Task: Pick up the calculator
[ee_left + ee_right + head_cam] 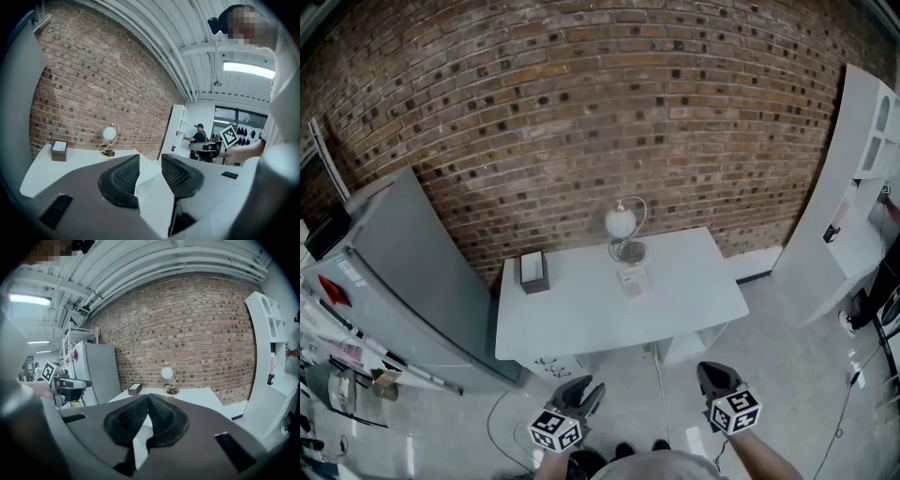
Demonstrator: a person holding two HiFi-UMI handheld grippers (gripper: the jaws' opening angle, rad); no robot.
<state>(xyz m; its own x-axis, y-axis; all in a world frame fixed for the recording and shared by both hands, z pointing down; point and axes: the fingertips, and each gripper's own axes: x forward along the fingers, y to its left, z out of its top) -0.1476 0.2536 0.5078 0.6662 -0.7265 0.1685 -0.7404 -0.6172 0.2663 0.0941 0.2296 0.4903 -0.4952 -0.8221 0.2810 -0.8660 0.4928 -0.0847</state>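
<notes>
The calculator (633,281) is seen on the table (581,323), just before the lamp (623,228); a box (533,272) stands near the left edge. The left gripper (151,158) is spread and empty, and the right gripper (147,398) is pressed together, both well short of the table. The calculator's keys cannot be made out.

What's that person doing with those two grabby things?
A person stands in front of a white table, holding tongs in each hand. The left tongs are open and empty; the right tongs are shut on nothing. Both are short of the table. The calculator lies on it untouched, in front of a round lamp, with a small box off to the left.
</notes>
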